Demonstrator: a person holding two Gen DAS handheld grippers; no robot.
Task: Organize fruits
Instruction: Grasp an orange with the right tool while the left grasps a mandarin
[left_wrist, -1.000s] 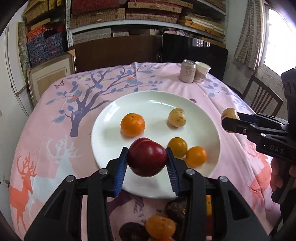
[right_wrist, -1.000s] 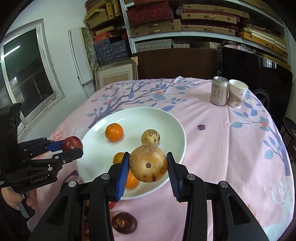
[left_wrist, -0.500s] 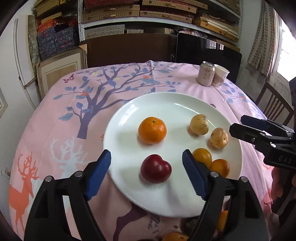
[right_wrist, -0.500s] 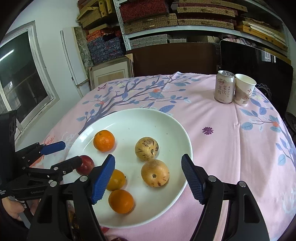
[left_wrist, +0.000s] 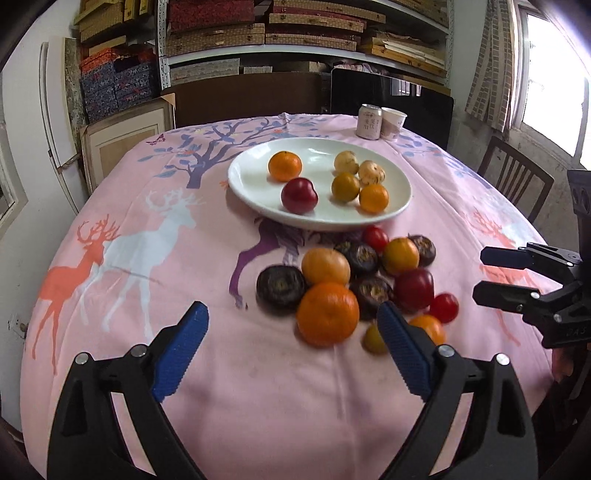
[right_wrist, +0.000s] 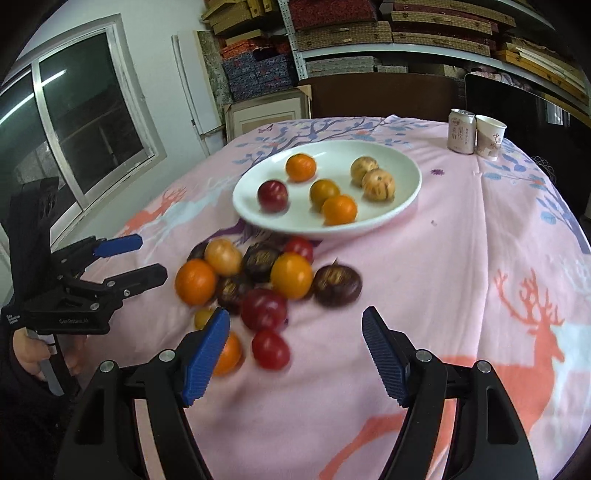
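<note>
White letters "DAS" show on the right gripper (left_wrist: 517, 275) body, "GenRobot.AI" faintly on the left gripper (right_wrist: 135, 258) body, while the can (right_wrist: 461, 131) and paper cup (right_wrist: 489, 137) carry Chinese characters too small to read.

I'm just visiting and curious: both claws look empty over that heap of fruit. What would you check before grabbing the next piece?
1. Left gripper open and empty: ok.
2. Right gripper open and empty: ok.
3. Free space on the white plate among its six fruits: ok.
4. A fruit reachable without nudging others: not ok for most, the pile is tightly packed; the big orange at its near edge looks easiest.
5. The two grippers apart from each other: ok.
6. Sharp view of the pile: not ok, the fruit is motion-blurred.
</note>
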